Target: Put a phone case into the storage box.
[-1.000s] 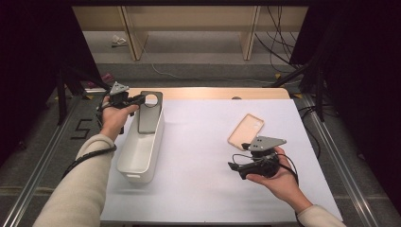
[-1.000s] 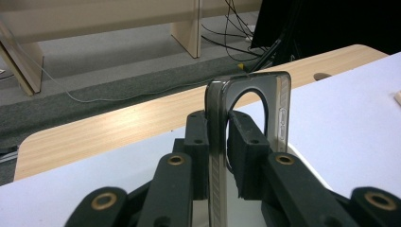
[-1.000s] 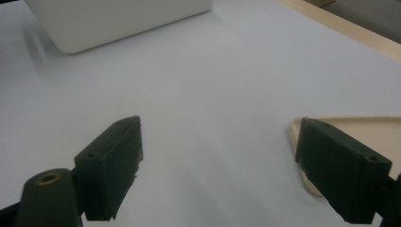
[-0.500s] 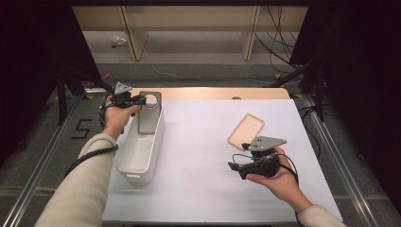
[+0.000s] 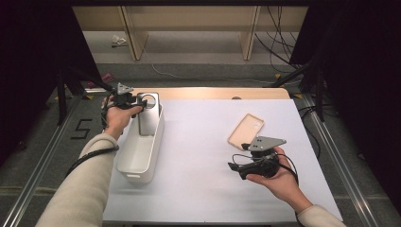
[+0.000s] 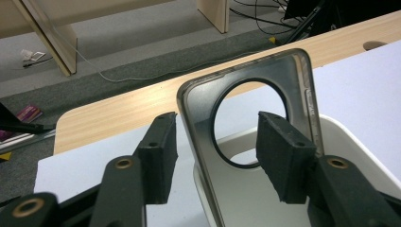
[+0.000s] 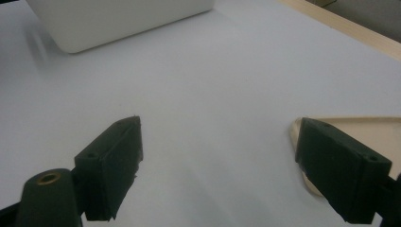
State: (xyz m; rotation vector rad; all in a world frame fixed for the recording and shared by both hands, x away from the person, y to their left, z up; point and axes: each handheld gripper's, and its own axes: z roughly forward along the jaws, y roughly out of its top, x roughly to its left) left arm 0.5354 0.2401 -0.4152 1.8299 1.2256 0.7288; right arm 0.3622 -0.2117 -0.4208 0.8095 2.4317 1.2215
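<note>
Because the white sheet covering the table (image 5: 198, 156) leaves plenty of room, the things lie well apart: a white plastic bin (image 5: 142, 146) at the left and a tan phone case (image 5: 246, 131) flat at the right. The grey phone case (image 5: 149, 113) stands upright in the far end of the bin, leaning against its wall, its round camera opening uppermost; it looks set there to be dropped off. The left gripper (image 5: 137, 101) is held level at that end, hand wrapped around its body and forearm stretched forward. Its jaws have just been opening, and in the left gripper view the pads (image 6: 158, 156) stand to either side of the case's upper edge without pressing on it. The right gripper (image 5: 235, 168) rests low in an upturned palm just beside the tan case, jaws wide apart on nothing.
</note>
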